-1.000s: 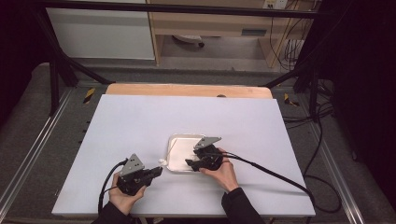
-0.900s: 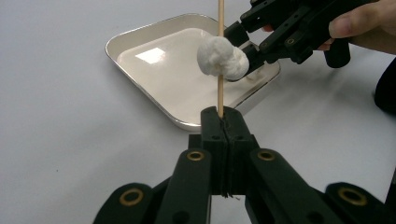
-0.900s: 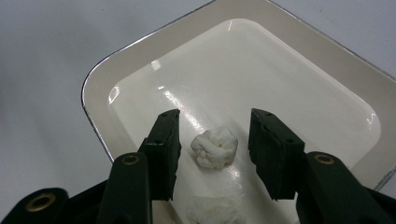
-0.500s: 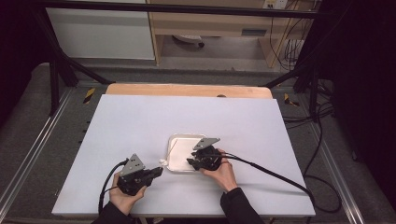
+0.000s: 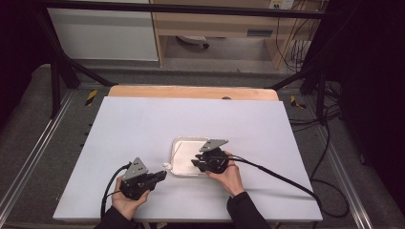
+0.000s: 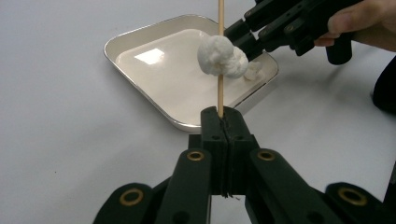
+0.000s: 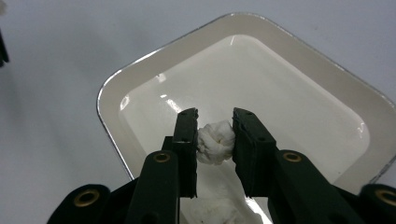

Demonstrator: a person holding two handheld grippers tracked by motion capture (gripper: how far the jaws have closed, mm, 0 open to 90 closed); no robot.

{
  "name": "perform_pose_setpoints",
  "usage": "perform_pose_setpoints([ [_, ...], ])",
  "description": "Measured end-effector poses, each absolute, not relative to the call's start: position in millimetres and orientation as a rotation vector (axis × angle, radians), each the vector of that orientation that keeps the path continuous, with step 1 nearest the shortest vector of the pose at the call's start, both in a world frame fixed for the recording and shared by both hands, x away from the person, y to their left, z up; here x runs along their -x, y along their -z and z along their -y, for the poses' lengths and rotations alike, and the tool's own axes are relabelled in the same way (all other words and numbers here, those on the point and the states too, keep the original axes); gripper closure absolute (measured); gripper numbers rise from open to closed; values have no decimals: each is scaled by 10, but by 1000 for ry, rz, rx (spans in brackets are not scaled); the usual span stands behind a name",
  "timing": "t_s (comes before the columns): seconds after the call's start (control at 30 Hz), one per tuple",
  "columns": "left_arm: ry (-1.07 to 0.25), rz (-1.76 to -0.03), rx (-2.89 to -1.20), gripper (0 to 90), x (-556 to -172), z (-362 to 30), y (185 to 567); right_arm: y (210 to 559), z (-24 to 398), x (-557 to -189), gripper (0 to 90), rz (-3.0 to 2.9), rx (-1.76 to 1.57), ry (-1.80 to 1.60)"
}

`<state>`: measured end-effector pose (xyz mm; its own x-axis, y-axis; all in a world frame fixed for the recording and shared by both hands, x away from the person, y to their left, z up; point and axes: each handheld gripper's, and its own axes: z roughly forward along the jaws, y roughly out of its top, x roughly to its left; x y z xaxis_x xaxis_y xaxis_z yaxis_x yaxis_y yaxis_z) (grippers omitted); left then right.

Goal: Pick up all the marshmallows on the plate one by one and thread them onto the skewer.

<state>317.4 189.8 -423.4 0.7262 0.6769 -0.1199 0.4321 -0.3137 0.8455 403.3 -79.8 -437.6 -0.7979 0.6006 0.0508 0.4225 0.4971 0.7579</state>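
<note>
**Skewer pinned left, marshmallow pinched right**

Your left gripper point(image 6: 219, 116) has its jaws pressed together on the foot of the wooden skewer point(image 6: 220, 70); the stick stands upright out of them, one white marshmallow point(image 6: 222, 57) threaded partway up it; that gripper sits on the table point(image 5: 143, 124) just left of the tray point(image 5: 177, 145) in the high view. Your right gripper point(image 7: 215, 135) is over the white tray; its jaws have just been closing and both pads now press a second marshmallow point(image 7: 215, 141) from either side; more white pieces lie on the tray floor below it point(image 7: 219, 205). In the left gripper view your right gripper reaches in just behind the skewered marshmallow.
</note>
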Motion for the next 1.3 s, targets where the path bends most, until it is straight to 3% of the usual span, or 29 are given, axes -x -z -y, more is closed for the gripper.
perform_pose_setpoints([
  [0.73,-304,-824,-1969,887,-3156,-1842,4240,3680,1112,-3851,727,-2370,-839,-1479],
  [1.3,-299,-772,-1970,888,-3113,-1763,4234,3430,1233,-3880,731,-2307,-905,-1786],
])
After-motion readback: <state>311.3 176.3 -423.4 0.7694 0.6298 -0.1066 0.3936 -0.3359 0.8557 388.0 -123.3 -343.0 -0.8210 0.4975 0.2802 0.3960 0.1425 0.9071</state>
